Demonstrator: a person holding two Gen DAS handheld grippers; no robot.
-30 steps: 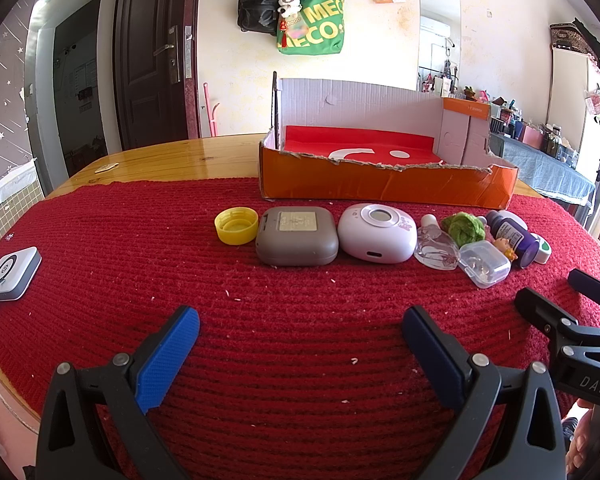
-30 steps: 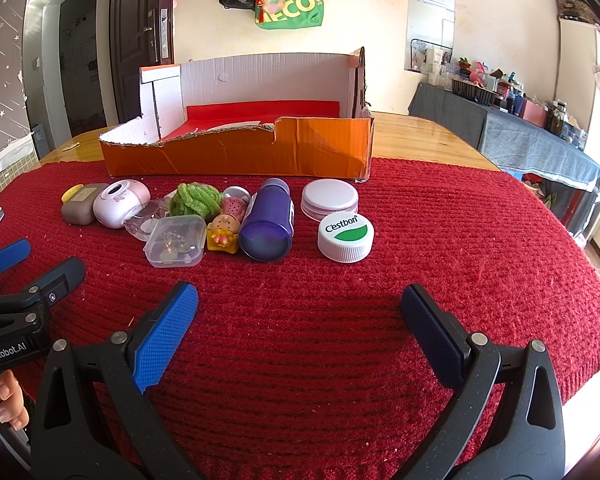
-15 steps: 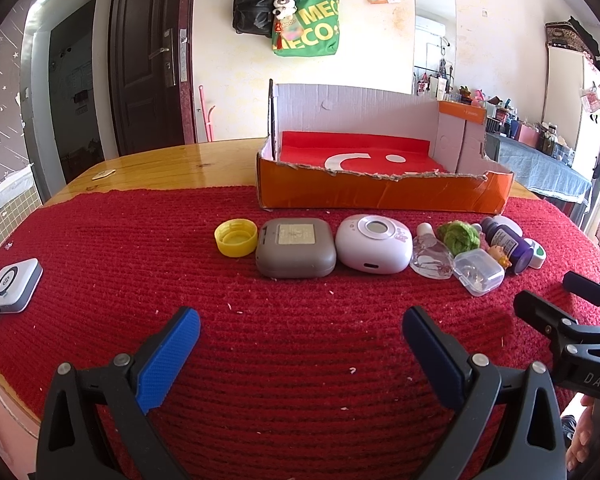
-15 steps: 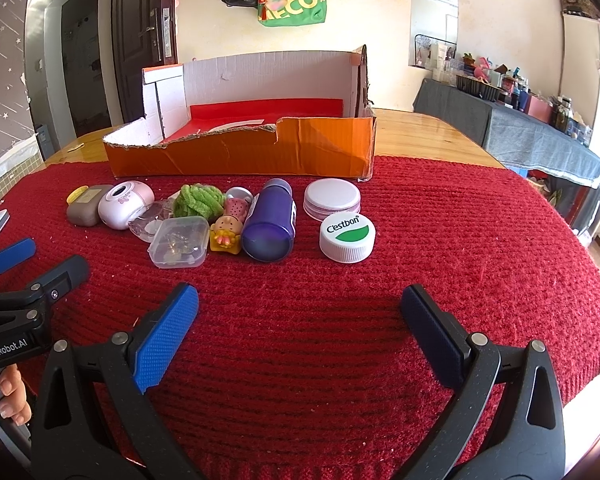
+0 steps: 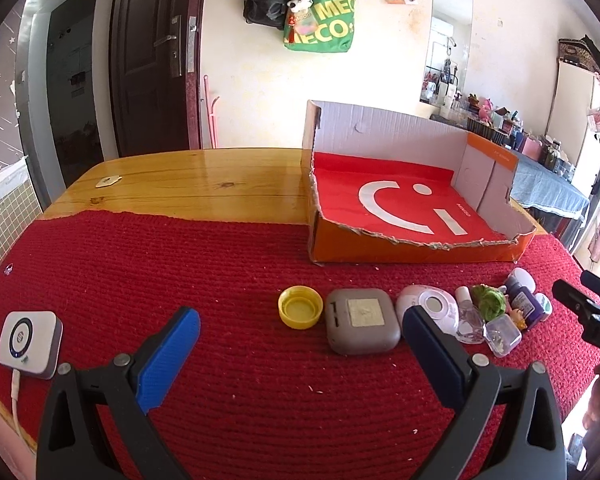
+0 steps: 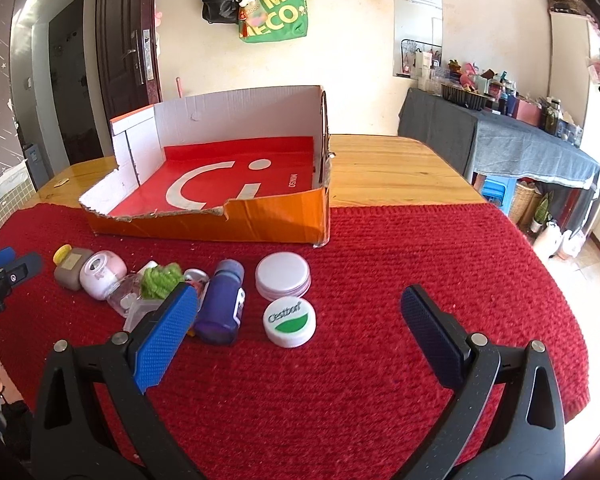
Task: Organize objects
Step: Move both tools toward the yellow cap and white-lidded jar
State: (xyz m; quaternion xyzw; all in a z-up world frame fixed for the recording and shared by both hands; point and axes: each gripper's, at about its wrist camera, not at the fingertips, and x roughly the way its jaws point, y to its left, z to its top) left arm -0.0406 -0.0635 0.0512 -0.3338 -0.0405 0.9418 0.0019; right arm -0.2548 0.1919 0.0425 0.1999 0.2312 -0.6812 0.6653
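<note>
A red knitted cloth (image 5: 220, 272) covers most of a wooden table (image 5: 188, 184). At the far left edge of the cloth lies a small white device (image 5: 29, 338) with a ring on top and a white cable running off toward the table edge.

The left gripper (image 5: 300, 340) hangs above the cloth with its blue-padded jaws spread wide and nothing between them. Beyond it, a row of small things lies on the cloth, side by side. From the left: a yellow bottle cap (image 5: 300, 306), open side up; a grey rounded case (image 5: 362, 321) just beside it; a pink-white round case (image 5: 430, 308); a small clear bottle (image 5: 469, 322); a green crinkled ball (image 5: 489, 303); a clear plastic box (image 5: 501, 335); a tiny figurine, mostly hidden; and a purple bottle (image 6: 222, 303) lying on its side.

To the right of the purple bottle sit a white jar lid (image 6: 283, 274) and, nearer the camera, a white cap with a green label (image 6: 289, 321), the two close together.

The right gripper (image 6: 299, 334) hovers over this right end of the row, jaws also wide apart and gripping nothing.

Behind the row, a shallow orange cardboard box (image 6: 268, 220) with a torn front wall stands on the cloth; its red floor bears a white smile mark, and nothing lies inside. A green tote bag (image 6: 278, 10) hangs on the far wall.
</note>
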